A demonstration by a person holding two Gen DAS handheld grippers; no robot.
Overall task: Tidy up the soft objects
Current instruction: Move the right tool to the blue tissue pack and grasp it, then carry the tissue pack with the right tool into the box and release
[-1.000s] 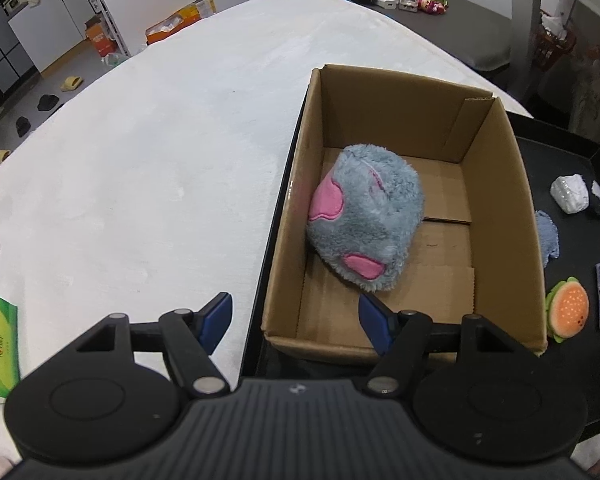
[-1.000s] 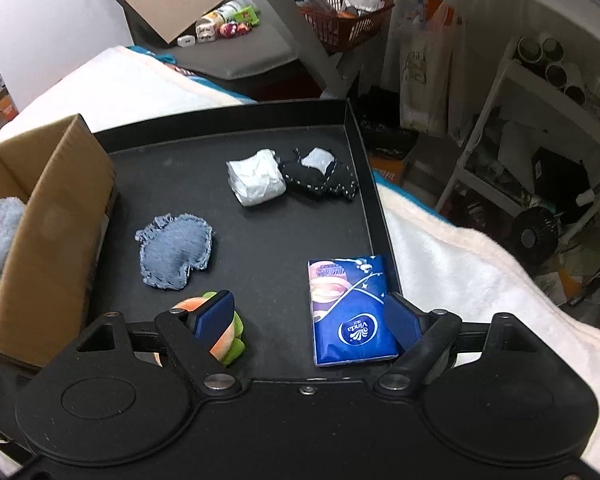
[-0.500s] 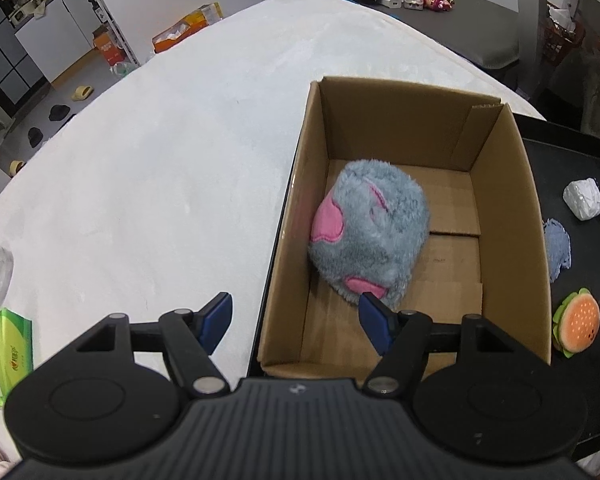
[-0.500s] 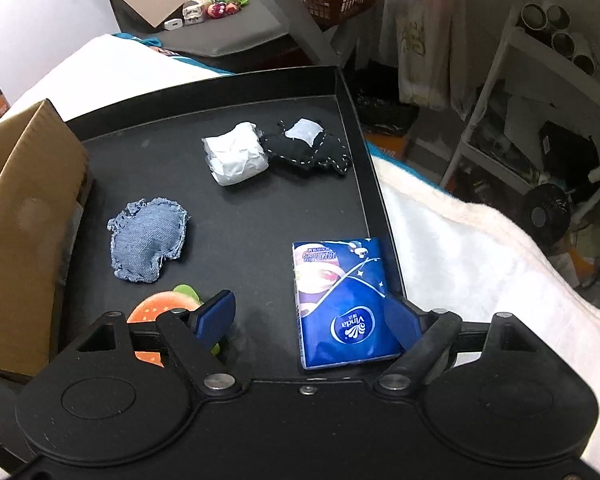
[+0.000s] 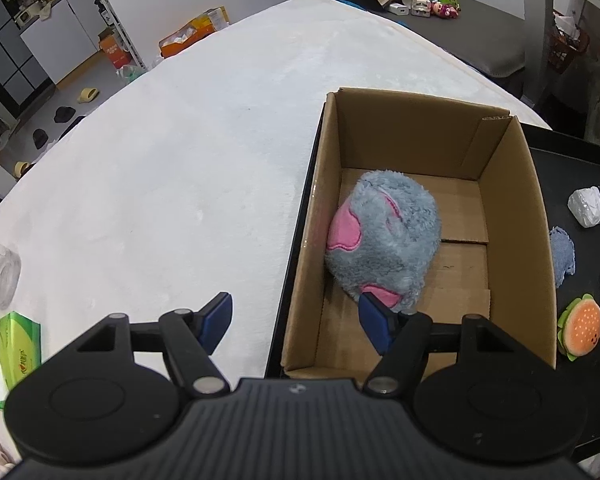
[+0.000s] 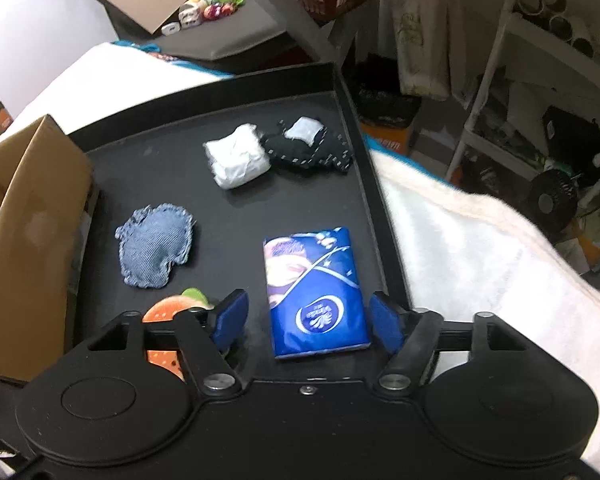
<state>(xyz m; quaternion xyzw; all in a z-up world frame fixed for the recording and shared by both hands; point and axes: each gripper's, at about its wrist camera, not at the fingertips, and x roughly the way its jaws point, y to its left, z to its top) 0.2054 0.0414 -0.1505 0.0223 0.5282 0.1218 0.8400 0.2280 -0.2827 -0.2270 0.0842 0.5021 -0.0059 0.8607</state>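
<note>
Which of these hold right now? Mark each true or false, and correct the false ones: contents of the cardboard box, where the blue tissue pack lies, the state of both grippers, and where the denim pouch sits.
1. The cardboard box holds only a grey and pink plush toy. True.
2. The blue tissue pack lies inside the box. False: it lies on the black tray, between the open fingers of the right gripper.
3. The left gripper is shut on the plush toy. False: it is open and holds nothing.
4. The denim pouch lies on the tray, beside the box. True.
5. The burger toy sits on the white tablecloth. False: it sits on the tray.
</note>
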